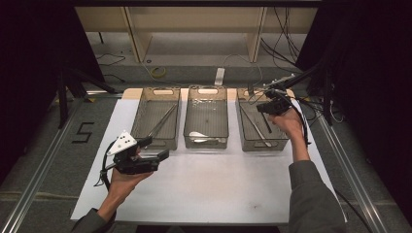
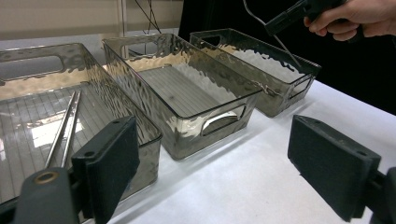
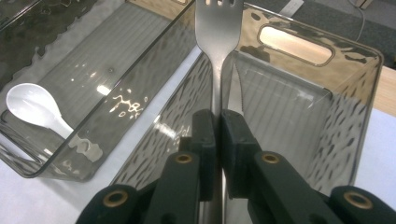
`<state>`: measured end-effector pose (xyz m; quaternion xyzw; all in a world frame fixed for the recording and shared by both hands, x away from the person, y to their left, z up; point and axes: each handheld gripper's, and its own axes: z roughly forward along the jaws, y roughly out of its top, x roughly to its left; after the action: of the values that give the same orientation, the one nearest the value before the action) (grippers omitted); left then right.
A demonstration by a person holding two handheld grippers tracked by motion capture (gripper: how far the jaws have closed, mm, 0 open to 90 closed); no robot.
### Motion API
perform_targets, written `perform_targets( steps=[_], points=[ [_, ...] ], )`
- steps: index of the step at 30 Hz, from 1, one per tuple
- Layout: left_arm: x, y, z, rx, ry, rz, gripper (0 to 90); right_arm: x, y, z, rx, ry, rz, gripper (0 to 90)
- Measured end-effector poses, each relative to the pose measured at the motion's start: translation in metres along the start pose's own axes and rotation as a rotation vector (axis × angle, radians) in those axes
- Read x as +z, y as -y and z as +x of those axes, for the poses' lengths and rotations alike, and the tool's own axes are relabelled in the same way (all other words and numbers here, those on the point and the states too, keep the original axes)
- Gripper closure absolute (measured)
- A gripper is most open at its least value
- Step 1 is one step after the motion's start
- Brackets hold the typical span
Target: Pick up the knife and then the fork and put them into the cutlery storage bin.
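Starting at the left, our left claw (image 1: 154,149) hovers spread and empty over the desk (image 1: 204,189), in front of the left bin (image 1: 156,116) with its chopsticks (image 2: 64,128). The middle bin (image 1: 206,116) holds a white spoon (image 3: 32,108). Our right claw (image 3: 217,140) is pinching the fork (image 3: 217,28) by its handle above the right bin (image 3: 327,74). We should lower the fork lengthwise, clear of the rim, and release low beside the cutlery there.

Three clear bins (image 1: 206,116); two chopsticks (image 2: 63,128); one white spoon (image 3: 30,105); one fork (image 3: 217,28); one knife (image 3: 236,93).
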<state>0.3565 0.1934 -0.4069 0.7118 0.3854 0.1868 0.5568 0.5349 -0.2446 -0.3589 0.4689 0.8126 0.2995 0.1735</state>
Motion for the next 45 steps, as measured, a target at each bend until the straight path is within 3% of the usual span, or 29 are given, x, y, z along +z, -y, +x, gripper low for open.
perform_targets(
  steps=[12,20,45],
  points=[
    [0.0,0.0,0.0,0.002,0.0,0.001,16.0,0.016,0.004,0.004,0.021,-0.025,0.018,85.0],
    [0.0,0.0,0.0,0.001,0.0,-0.001,16.0,0.027,0.012,0.001,0.073,-0.023,0.039,85.0],
    [0.0,0.0,-0.001,0.008,0.0,0.002,16.0,0.045,0.024,0.004,0.145,-0.036,0.081,84.8]
  ],
)
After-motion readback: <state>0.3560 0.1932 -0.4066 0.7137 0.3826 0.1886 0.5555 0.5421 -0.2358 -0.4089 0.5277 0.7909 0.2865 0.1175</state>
